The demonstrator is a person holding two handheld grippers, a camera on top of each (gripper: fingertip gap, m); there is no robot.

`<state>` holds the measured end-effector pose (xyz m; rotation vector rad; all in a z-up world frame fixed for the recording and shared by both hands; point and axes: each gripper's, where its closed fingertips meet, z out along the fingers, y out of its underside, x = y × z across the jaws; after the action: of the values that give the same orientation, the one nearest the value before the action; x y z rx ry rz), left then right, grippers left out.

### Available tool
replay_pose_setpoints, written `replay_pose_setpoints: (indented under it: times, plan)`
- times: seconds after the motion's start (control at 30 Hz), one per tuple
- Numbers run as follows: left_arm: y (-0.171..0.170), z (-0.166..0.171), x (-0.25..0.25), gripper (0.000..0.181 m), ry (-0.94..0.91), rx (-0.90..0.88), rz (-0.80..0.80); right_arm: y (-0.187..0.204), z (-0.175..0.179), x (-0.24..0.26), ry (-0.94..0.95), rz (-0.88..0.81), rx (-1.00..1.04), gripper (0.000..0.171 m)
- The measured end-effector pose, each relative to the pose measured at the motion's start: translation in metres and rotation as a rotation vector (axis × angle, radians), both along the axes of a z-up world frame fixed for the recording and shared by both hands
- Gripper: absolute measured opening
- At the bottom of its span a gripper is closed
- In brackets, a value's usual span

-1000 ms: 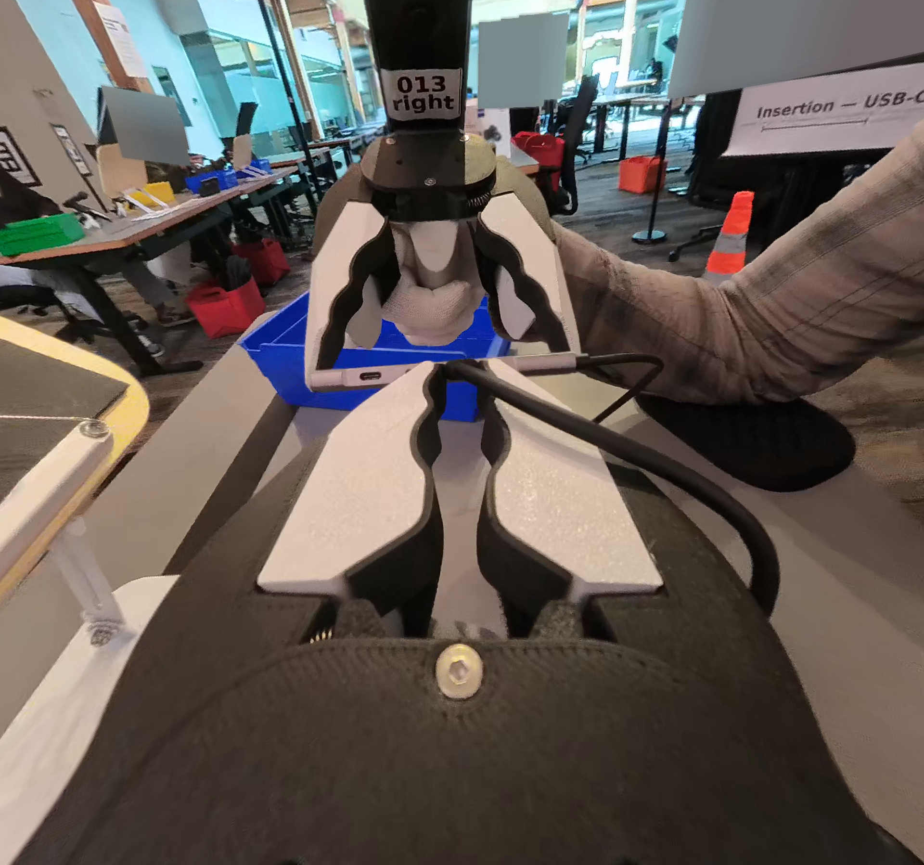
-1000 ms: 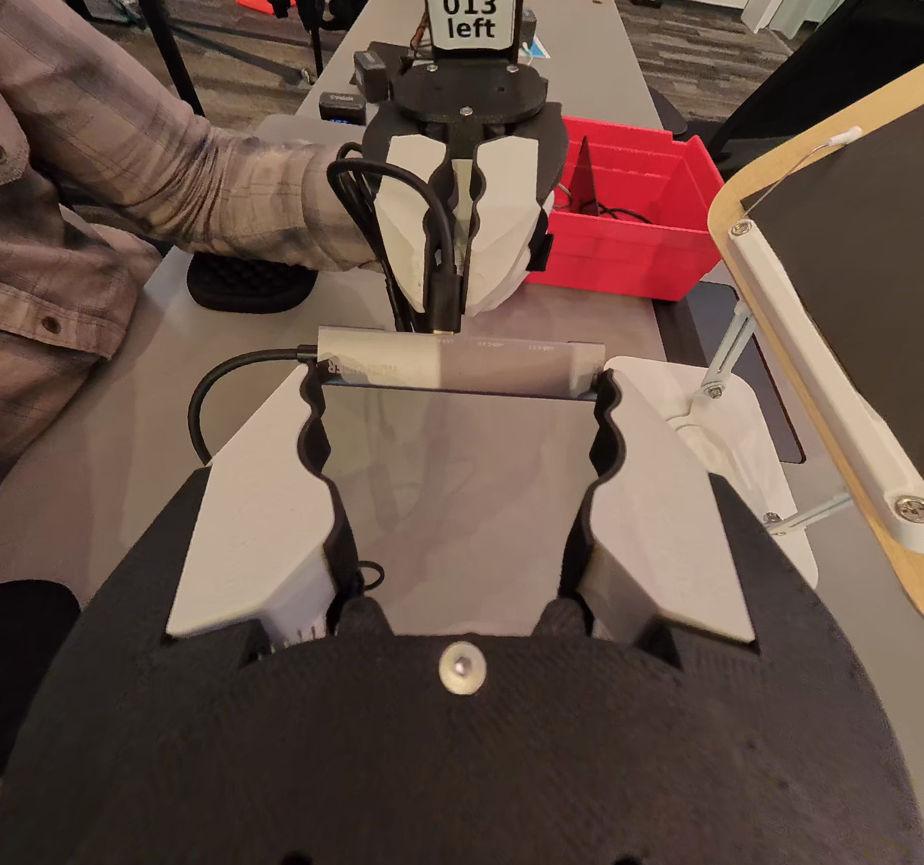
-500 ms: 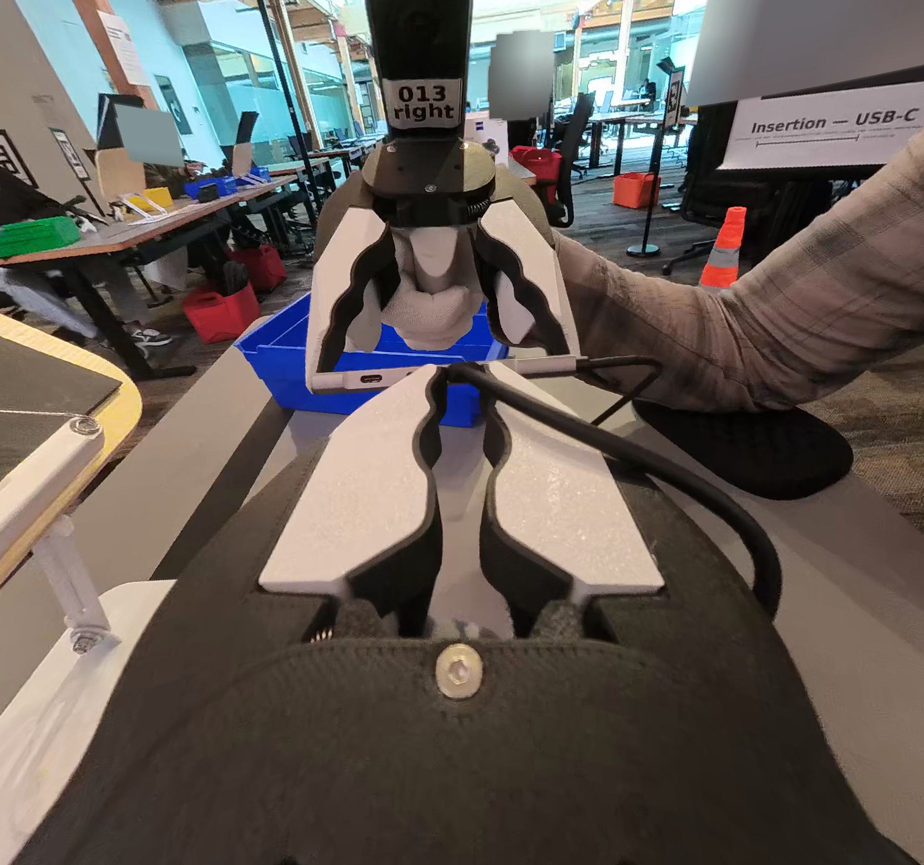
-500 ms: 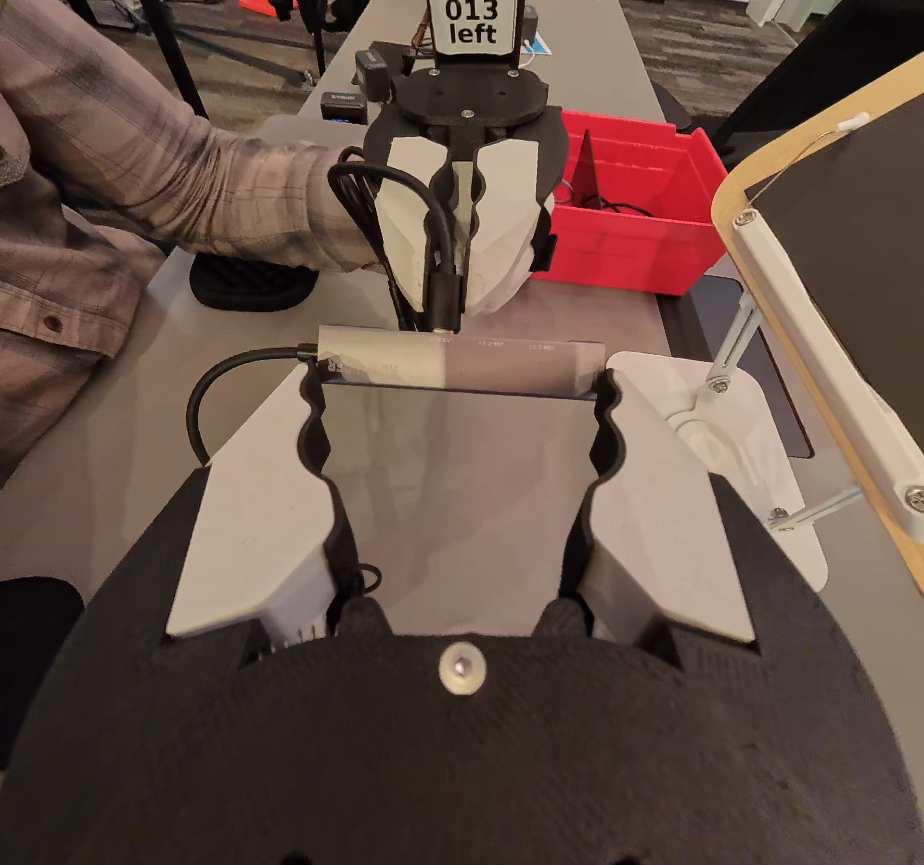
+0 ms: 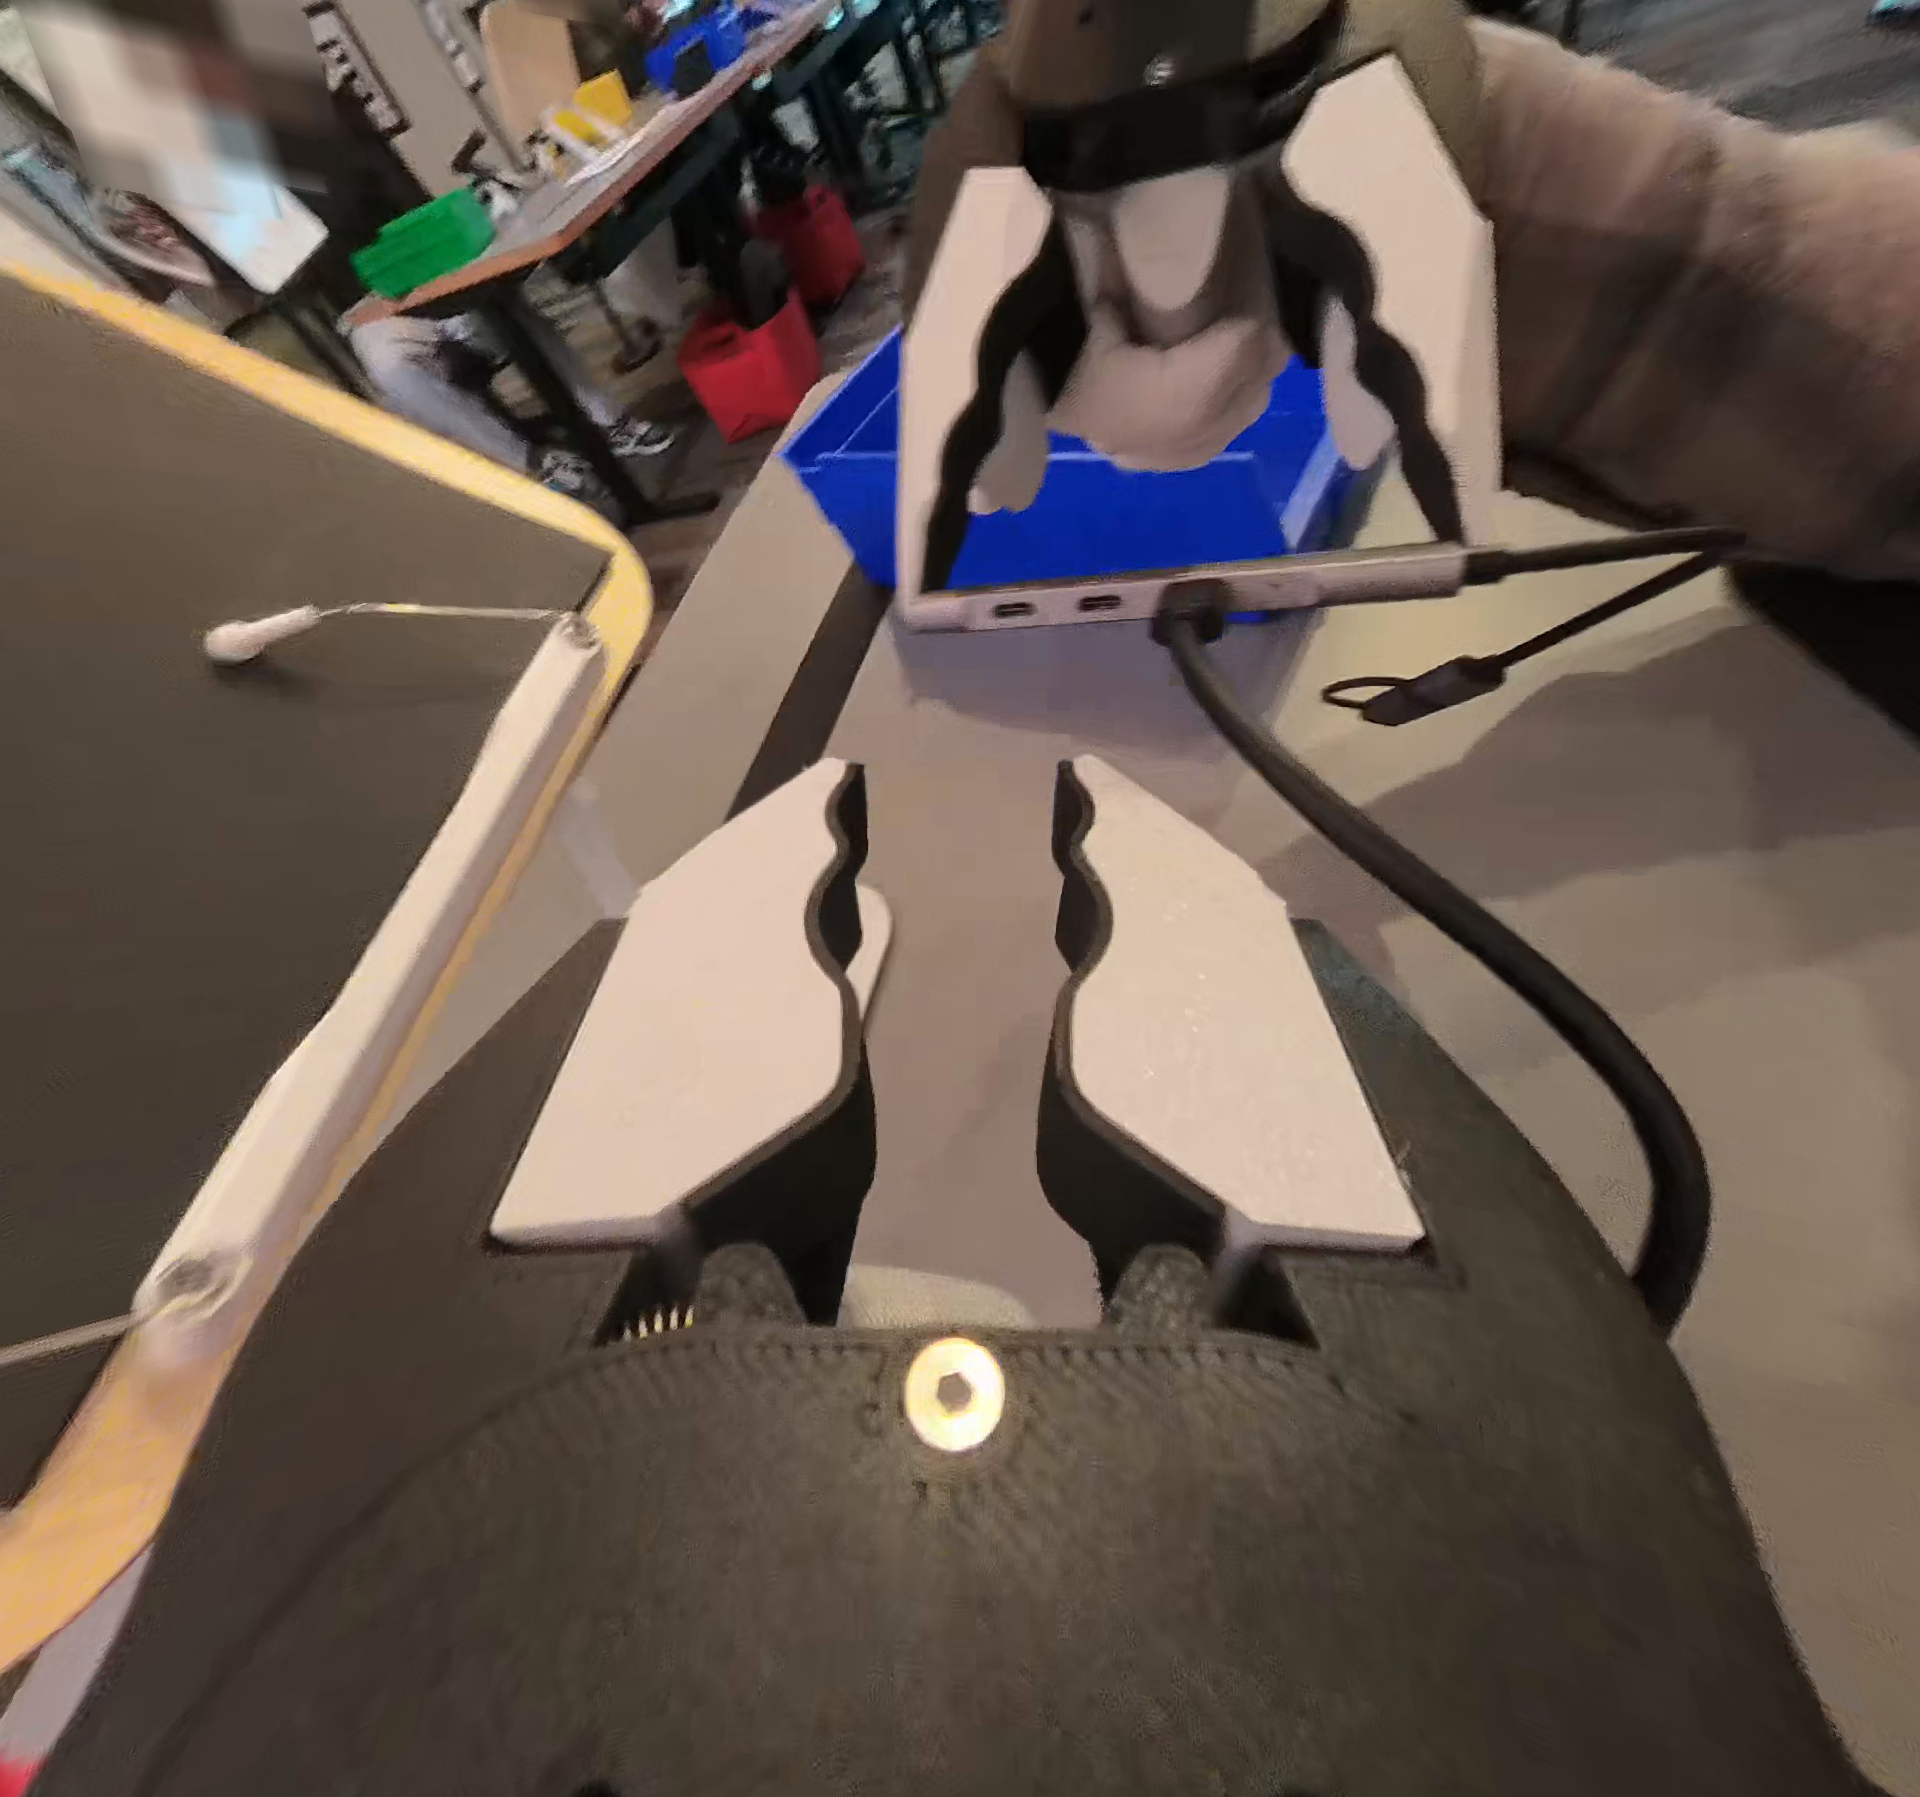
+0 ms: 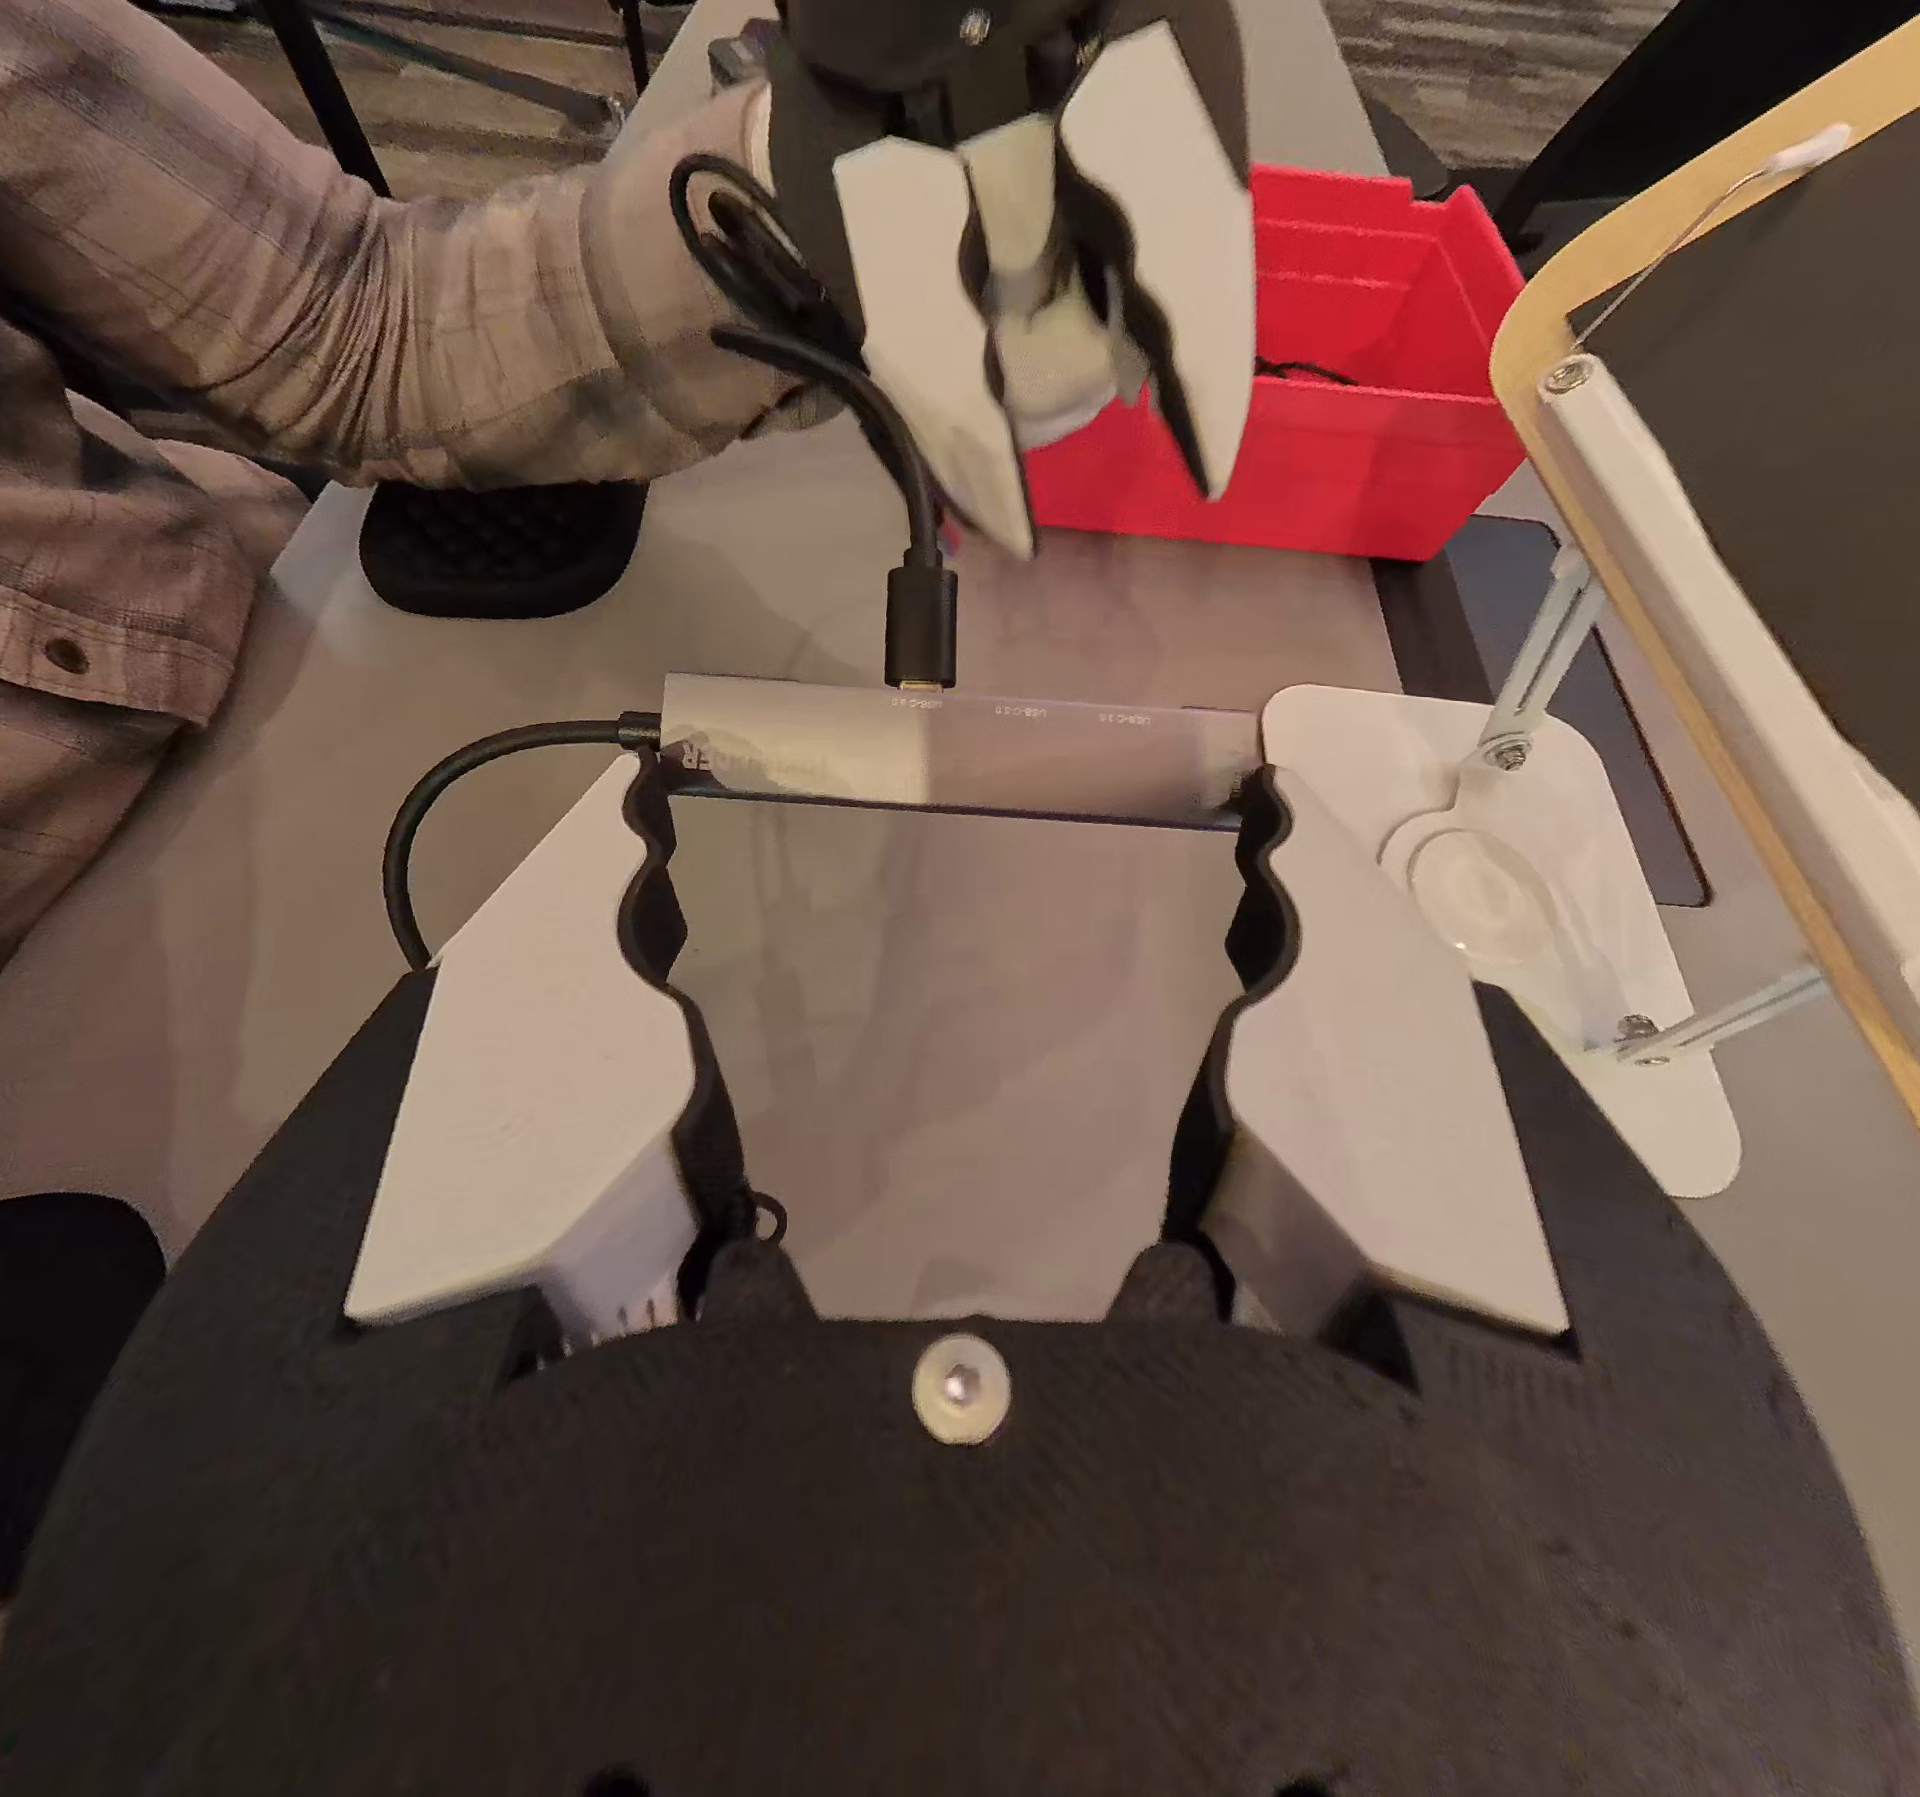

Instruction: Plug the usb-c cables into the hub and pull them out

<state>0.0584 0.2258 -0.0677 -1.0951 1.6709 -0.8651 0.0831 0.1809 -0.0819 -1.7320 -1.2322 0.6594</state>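
Note:
A grey USB-C hub is held by its two ends between the fingers of my right gripper, just above the table. It also shows in the left wrist view. A black USB-C cable plug sits in the hub's port nearest its own lead; the cable curves back past my left gripper. My left gripper is open and empty, a short way back from the hub. In the right wrist view it hangs above and beyond the hub. Two other ports are empty.
A blue bin stands behind the hub, a red bin on the other side. A loose black connector lies on the table. A yellow-rimmed black board on a white stand base is close by. A black wrist pad lies under a plaid sleeve. The grippers' ends are close to 6 cm from one another.
My left gripper has opened, let go of the black plug and drawn back and up from the hub. The plug stays in the hub. My right gripper still holds the hub.

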Motion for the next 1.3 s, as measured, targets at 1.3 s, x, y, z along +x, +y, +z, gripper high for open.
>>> replay_pose_setpoints:
  times: [1.3]
  plan:
    - [0.155,0.147,-0.191,0.018,-0.646,-0.019,0.851,0.008,-0.055,-0.003,-0.167,-0.011,-0.132,0.107]
